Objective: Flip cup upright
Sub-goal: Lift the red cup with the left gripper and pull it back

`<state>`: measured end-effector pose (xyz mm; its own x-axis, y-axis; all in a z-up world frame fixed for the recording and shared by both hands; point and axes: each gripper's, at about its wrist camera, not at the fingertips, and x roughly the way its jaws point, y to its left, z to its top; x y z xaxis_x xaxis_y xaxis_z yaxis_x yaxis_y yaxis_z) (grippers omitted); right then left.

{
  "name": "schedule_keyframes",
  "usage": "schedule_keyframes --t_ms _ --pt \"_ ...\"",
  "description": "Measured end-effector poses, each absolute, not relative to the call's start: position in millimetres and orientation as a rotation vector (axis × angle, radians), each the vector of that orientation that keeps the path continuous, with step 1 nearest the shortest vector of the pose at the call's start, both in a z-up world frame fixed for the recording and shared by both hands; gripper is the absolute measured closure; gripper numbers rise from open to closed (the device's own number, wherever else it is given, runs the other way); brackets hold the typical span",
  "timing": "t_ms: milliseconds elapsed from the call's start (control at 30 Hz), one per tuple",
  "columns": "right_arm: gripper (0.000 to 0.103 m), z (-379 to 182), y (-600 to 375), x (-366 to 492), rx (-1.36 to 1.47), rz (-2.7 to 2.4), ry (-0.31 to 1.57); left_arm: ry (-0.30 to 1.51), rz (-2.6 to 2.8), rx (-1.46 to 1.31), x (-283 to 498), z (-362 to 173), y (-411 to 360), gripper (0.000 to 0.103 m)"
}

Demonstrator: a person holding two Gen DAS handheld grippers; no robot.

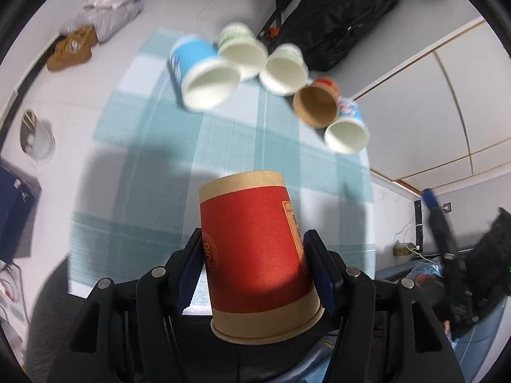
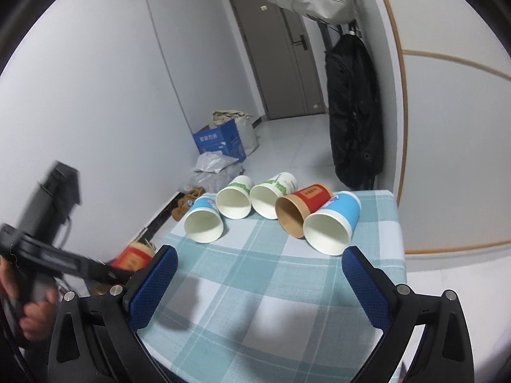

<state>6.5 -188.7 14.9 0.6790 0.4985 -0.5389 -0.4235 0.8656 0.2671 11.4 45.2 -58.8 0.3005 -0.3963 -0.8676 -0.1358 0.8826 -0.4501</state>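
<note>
Table with the blue-and-white checked cloth (image 2: 255, 287) fills most of my right wrist view; far wall, a brown door (image 2: 281, 63) and a black bag (image 2: 353, 111) hanging beside it lie behind.

Left gripper (image 1: 255, 265): I read its blue pads as closed against the sides of the red-and-kraft cup (image 1: 255, 255), one pad on each flank. The cup is off the cloth, closed base pointing away from my camera, open rim toward it. In the right wrist view the same cup (image 2: 134, 257) shows blurred at the table's left edge, at the tip of the left gripper.

Right gripper (image 2: 258, 287): jaws spread wide, nothing between them, hanging over the near part of the cloth.

Five cups lie on their sides in a row at the far end, mouths toward me: a blue one (image 2: 204, 220), two white-and-green ones (image 2: 234, 198) (image 2: 271, 196), a second red-and-kraft one (image 2: 297, 210), another blue one (image 2: 332, 226). Neighbours touch or nearly touch.

Floor beyond: a blue carton (image 2: 220, 140).
</note>
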Motion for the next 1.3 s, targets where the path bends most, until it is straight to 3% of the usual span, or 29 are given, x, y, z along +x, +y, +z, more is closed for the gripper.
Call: schedule_keyframes --t_ms 267,667,767,900,1100,1300 --pt "0.000 11 -182 0 0.076 0.520 0.644 1.312 -0.203 -0.485 28 -101 29 0.047" --pt "0.000 6 -173 0 0.038 0.527 0.649 1.319 -0.203 -0.435 35 -107 21 0.042" --pt "0.000 5 -172 1 0.034 0.526 0.653 1.328 -0.208 -0.446 32 -107 24 0.029" --pt "0.000 6 -171 0 0.024 0.524 0.651 1.317 -0.218 -0.485 30 -105 30 0.029" --pt "0.000 11 -176 -10 0.038 0.528 0.636 1.220 -0.202 -0.480 19 -85 38 0.029" --pt "0.000 13 -180 -29 0.077 0.534 0.631 1.001 -0.155 -0.408 -8 -38 42 0.029"
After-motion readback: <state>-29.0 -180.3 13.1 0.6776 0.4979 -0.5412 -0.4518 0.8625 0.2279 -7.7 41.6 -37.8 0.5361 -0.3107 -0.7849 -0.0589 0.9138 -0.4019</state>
